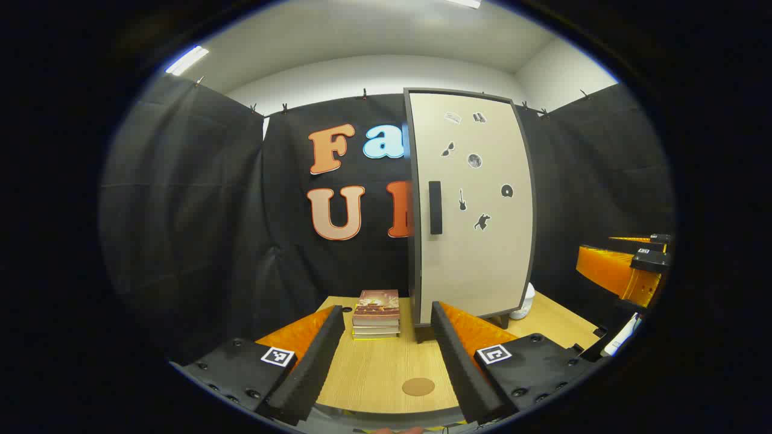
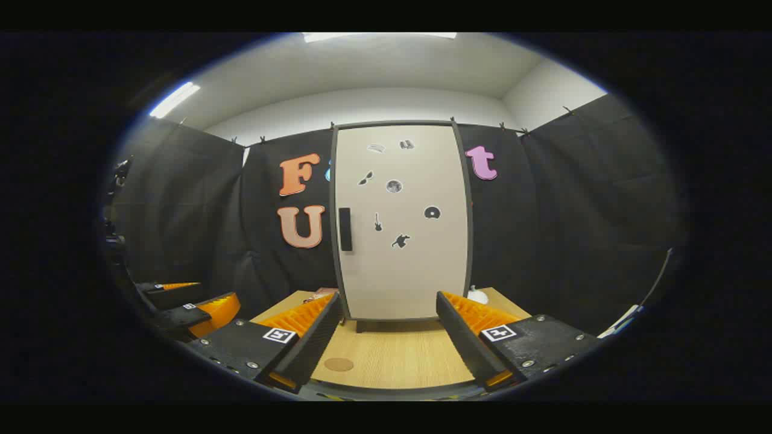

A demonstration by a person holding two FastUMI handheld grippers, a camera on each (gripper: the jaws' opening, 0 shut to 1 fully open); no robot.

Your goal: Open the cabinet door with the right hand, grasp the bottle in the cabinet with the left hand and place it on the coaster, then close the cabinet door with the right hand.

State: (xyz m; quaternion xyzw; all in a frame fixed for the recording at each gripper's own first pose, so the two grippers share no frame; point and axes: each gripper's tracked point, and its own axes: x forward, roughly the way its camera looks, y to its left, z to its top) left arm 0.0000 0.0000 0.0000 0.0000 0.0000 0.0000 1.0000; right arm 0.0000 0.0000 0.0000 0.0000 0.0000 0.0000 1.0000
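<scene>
Cabinet door (image 2: 401,223) is found closed, standing upright at the centre of the right gripper view, so the bottle is judged to be shut inside, unseen. A dark vertical handle (image 2: 345,229) is noted on the door's left edge, in the left half of that frame; the opening step is judged not yet begun. The right gripper (image 2: 386,337) is held released, jaws spread wide with nothing between them, squared to the door and well apart from the handle, which lies above and left of its fingers. The left gripper (image 1: 380,355) is likewise released and empty, held low over the tabletop (image 1: 374,367), presumably in waiting. The coaster (image 1: 418,386) lies flat and bare between its fingers at the lower centre, near the tabletop's front edge. A stack of books (image 1: 376,313) is recorded left of the cabinet's foot.
</scene>
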